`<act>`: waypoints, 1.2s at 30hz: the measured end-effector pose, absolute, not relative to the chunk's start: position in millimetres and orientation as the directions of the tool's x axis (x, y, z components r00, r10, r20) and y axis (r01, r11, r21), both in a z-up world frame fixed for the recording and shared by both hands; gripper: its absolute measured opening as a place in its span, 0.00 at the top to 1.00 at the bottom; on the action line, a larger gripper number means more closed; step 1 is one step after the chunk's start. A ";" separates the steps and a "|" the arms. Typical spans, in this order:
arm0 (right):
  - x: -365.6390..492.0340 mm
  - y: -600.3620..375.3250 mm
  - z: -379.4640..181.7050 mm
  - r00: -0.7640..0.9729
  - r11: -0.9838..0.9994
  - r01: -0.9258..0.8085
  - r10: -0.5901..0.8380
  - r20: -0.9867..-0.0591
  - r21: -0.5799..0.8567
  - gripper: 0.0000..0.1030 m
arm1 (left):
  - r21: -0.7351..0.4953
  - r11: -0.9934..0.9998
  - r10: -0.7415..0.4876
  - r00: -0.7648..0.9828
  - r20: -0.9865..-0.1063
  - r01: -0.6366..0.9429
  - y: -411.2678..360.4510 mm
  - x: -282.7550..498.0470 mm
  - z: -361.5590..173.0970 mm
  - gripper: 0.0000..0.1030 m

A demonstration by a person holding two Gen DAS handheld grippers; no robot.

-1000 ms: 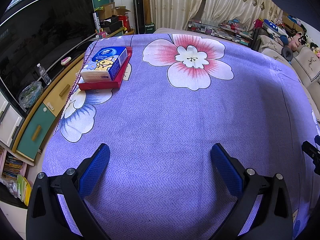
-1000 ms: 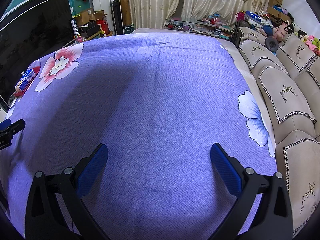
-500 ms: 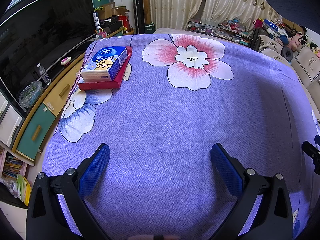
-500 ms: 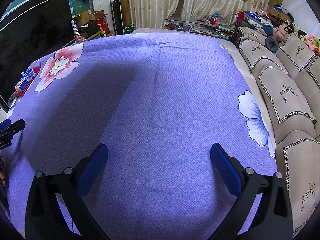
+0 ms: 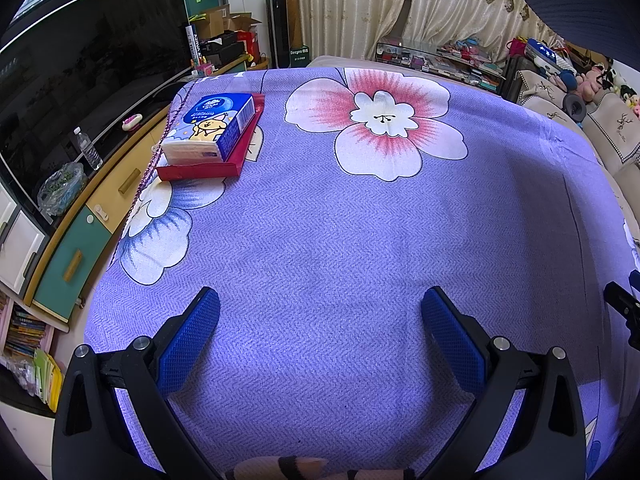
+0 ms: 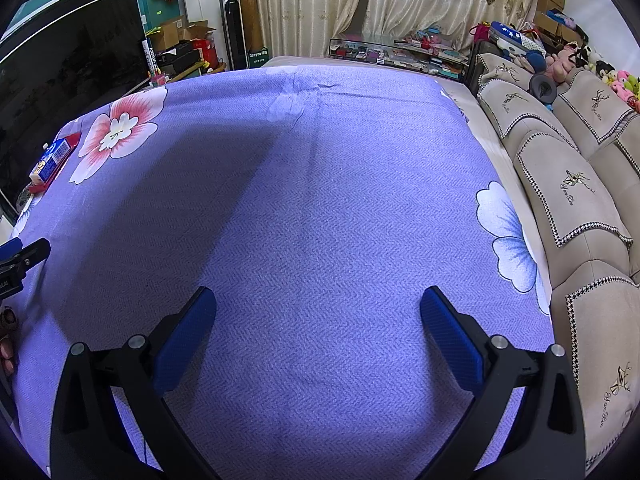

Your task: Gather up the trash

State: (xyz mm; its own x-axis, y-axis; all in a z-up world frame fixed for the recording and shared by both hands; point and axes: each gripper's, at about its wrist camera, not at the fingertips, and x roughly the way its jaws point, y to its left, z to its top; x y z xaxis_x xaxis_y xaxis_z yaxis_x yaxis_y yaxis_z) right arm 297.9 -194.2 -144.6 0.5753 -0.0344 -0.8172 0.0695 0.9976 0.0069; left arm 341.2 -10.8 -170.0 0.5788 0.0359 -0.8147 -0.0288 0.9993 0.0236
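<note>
My left gripper (image 5: pixel 320 300) is open and empty, low over a table covered in a purple flowered cloth (image 5: pixel 340 240). My right gripper (image 6: pixel 316 300) is open and empty over the same cloth (image 6: pixel 320 200), to the right of the left one. A blue tissue pack (image 5: pixel 210 126) lies on a flat red box (image 5: pixel 224 160) at the far left corner; it also shows small in the right wrist view (image 6: pixel 50 160). I see no loose trash on the cloth.
A TV and a low cabinet (image 5: pixel 72 220) run along the left, with a water bottle (image 5: pixel 88 152) and a plastic bag (image 5: pixel 60 188) on it. A beige sofa (image 6: pixel 580 200) lines the right side. Curtains and cluttered shelves stand behind the table.
Both grippers stay still. Something striped has come into the bottom edge of the left wrist view.
</note>
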 end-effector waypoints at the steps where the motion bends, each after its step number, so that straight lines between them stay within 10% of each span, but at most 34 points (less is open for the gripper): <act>1: 297.7 -195.8 -143.6 0.575 0.998 0.069 -0.034 -0.817 0.007 0.05 | 0.024 0.999 0.036 0.579 -0.815 -0.029 -10.6 341.2 -170.1 0.03; 36: 297.7 -195.2 -144.0 0.575 0.998 0.069 -0.034 -0.817 0.007 0.05 | 0.023 0.999 0.036 0.579 -0.815 -0.029 -11.1 340.4 -170.2 0.03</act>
State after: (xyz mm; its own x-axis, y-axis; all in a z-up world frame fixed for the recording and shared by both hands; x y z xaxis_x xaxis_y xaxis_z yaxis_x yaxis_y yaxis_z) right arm 297.7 -195.2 -144.0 0.5754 -0.0345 -0.8172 0.0694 0.9976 0.0068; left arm 340.4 -11.1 -170.2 0.5789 0.0356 -0.8146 -0.0286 0.9993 0.0234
